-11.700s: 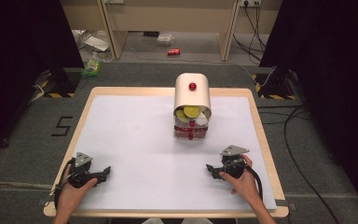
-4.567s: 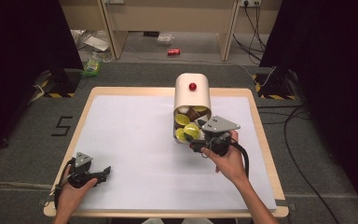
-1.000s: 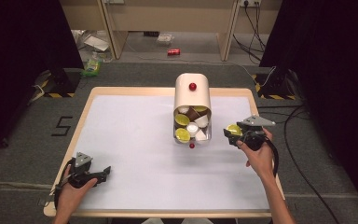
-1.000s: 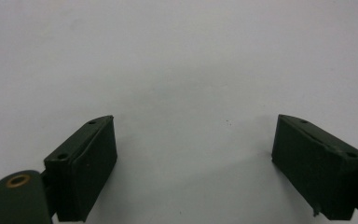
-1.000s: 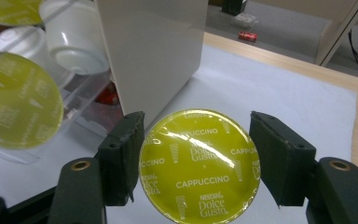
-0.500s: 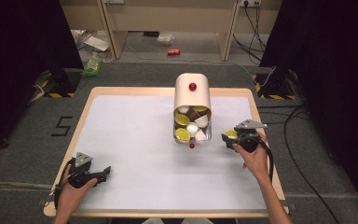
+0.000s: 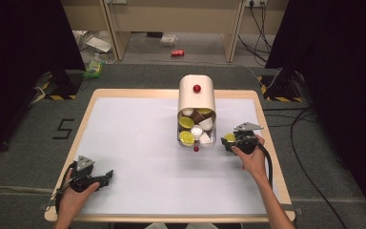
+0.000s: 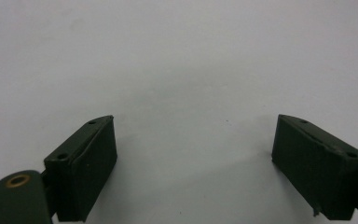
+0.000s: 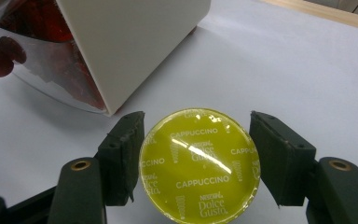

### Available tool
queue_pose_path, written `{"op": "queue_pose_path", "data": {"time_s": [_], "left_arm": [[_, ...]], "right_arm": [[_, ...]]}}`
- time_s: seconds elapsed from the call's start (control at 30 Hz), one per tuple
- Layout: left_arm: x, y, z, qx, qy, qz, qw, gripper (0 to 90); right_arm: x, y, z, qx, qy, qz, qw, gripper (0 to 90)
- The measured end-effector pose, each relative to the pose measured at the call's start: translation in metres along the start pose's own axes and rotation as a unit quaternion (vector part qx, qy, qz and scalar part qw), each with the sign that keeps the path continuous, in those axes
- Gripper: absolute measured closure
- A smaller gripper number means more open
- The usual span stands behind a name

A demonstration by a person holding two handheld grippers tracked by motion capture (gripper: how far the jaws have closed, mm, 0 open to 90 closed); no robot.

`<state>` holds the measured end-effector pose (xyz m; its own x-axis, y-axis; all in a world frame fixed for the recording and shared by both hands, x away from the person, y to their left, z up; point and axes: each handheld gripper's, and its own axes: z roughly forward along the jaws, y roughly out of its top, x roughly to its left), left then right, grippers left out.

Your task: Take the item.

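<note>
A white capsule dispenser (image 7: pixel 196 98) with a red knob lies at the table's middle back. Its clear drawer (image 7: pixel 210 141) stands pulled out and holds several yellow, brown and white capsules. My right gripper (image 7: pixel 229 140) is just right of the drawer, low over the white table, shut on a yellow cappuccino capsule (image 7: pixel 229 137). In the right gripper view the capsule (image 9: pixel 199 163) faces the camera lid-first, with a pad against each side and the dispenser's wall (image 9: pixel 135 42) close behind on the left. My left gripper (image 7: pixel 108 175) rests at the front left, jaws wide open (image 8: pixel 193 154) over bare table.
The white table cover (image 7: pixel 138 143) has a wooden rim (image 7: pixel 267 143) close to the right of my right hand. A small red knob (image 7: pixel 196 149) sticks out at the drawer's front. Cables and boxes lie on the floor around the table.
My right hand has sunk toward the table and shifted slightly left with the yellow capsule still gripped. The left gripper has not moved.
</note>
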<state>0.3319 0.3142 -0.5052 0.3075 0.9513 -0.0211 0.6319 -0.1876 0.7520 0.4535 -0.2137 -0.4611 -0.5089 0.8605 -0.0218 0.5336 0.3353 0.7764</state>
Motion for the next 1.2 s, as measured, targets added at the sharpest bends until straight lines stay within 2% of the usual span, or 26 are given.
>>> {"op": "queue_pose_path", "data": {"time_s": [0.47,0.9,1.07,1.2], "left_arm": [[0.0,0.0,0.0,-0.001,0.0,-0.002,1.0,13.2],[0.0,0.0,0.0,0.001,-0.001,0.0,1.0,13.2],[0.0,0.0,0.0,-0.001,-0.001,-0.002,1.0,13.2],[0.0,0.0,0.0,-0.001,-0.001,-0.002,1.0,13.2]], "right_arm": [[0.003,-0.002,0.012,0.008,0.005,-0.006,0.9999,37.9],[0.006,-0.004,0.017,0.016,0.007,-0.008,0.9998,37.3],[0.006,-0.004,0.013,0.015,0.011,-0.003,0.9998,27.0],[0.004,-0.003,0.005,0.007,0.017,-0.003,0.9998,22.6]]}}
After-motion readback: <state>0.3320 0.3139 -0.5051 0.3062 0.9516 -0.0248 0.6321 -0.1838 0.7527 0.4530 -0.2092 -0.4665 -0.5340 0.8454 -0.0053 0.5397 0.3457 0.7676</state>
